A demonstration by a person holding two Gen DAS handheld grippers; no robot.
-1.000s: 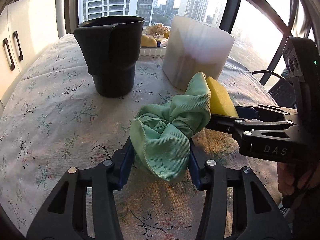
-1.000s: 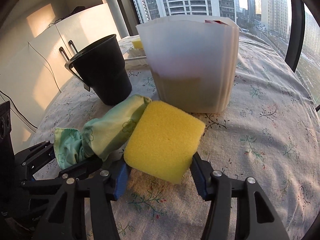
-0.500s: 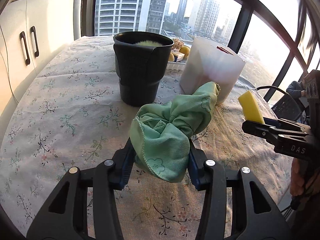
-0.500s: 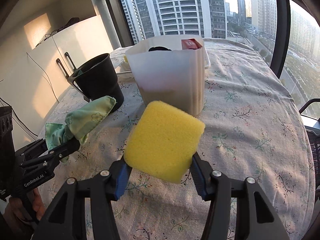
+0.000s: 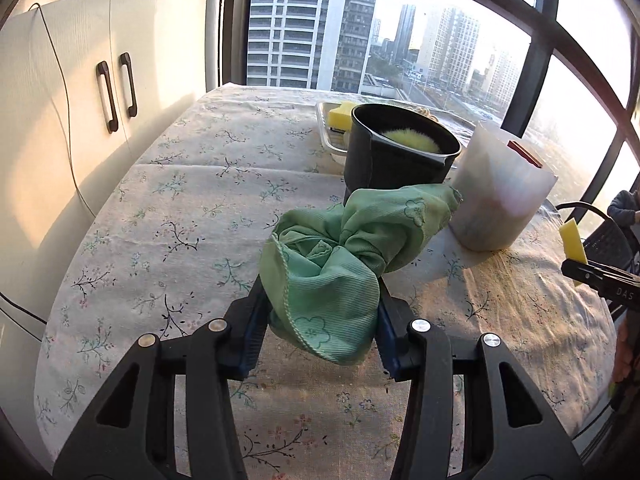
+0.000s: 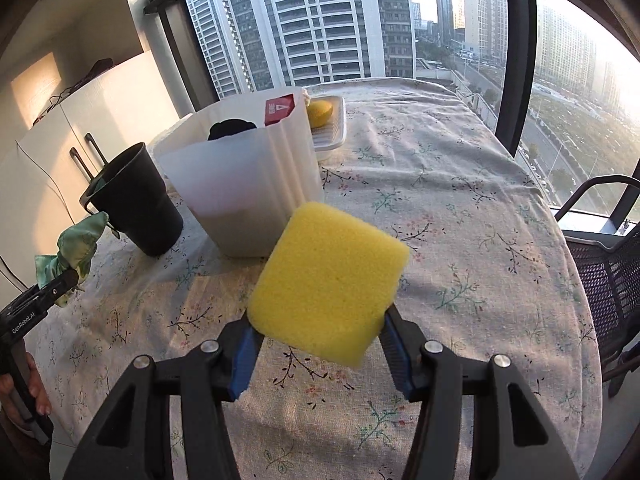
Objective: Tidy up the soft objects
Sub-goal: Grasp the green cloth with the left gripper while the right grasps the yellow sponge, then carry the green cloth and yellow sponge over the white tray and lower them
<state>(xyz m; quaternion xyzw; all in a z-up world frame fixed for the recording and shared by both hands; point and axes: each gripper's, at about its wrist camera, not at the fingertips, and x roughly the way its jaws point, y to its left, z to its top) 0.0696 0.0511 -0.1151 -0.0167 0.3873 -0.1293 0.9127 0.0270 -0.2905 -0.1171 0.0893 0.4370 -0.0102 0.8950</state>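
Grippers, left [image 5: 320,320] clamping crumpled green microfibre cloth [image 5: 344,264], right [image 6: 316,344] clamping yellow foam sponge block [image 6: 328,280], now separating, rising clear of desk [image 6: 460,208]; awaiting binning.

You have the round black plastic cup [image 5: 396,152] left of the ribbed white plastic bin [image 5: 500,200] on the floral-clothed table [image 5: 192,208], with the shallow white tray [image 5: 332,136] behind both.
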